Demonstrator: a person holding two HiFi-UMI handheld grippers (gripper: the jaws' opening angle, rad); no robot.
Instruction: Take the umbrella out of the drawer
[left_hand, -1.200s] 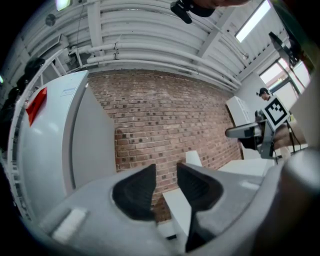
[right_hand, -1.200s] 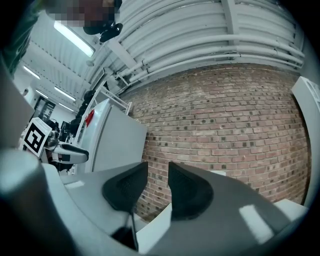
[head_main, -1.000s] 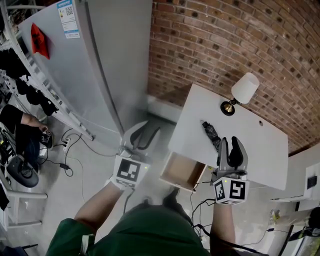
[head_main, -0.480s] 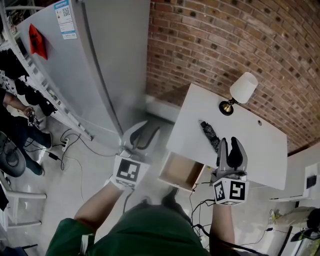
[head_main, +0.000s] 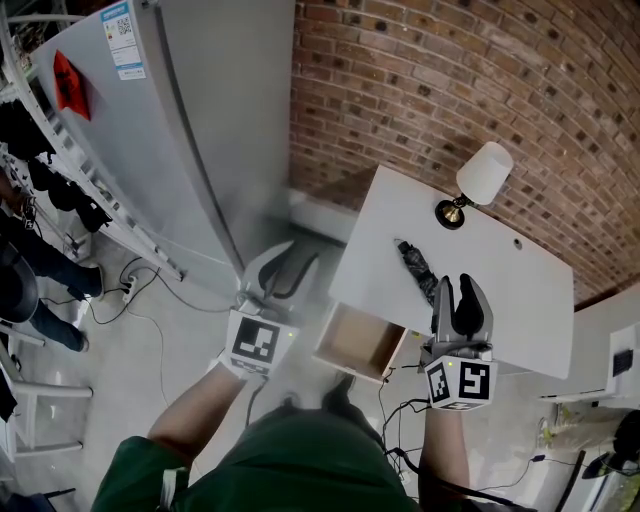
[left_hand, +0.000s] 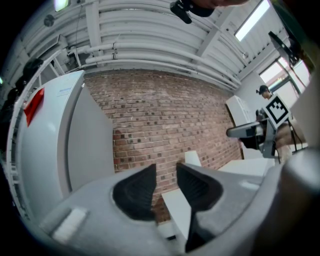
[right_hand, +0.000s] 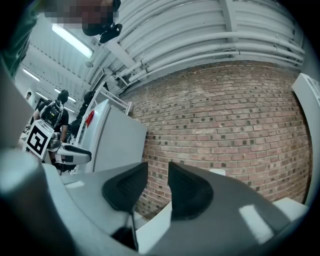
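Note:
A dark folded umbrella (head_main: 417, 268) lies on top of the white table (head_main: 510, 290), just ahead of my right gripper (head_main: 458, 283). The table's drawer (head_main: 357, 342) stands pulled out below the table's near edge, and its tan inside shows nothing in it. My right gripper (right_hand: 157, 187) is open and empty, held level over the table's near edge. To the left of the table my left gripper (head_main: 303, 252) hangs above the floor, open too, with nothing between its jaws (left_hand: 166, 187). Each gripper shows in the other's view, the right gripper (left_hand: 250, 131) and the left gripper (right_hand: 65, 152).
A white-shaded lamp (head_main: 485, 175) stands at the table's far edge by the brick wall (head_main: 450, 90). A tall grey fridge (head_main: 180, 130) rises to the left. Cables (head_main: 150, 300) trail on the floor, and a person (head_main: 30, 290) stands at the far left.
Both grippers have kept still. The person at the far left of the head view has moved about.

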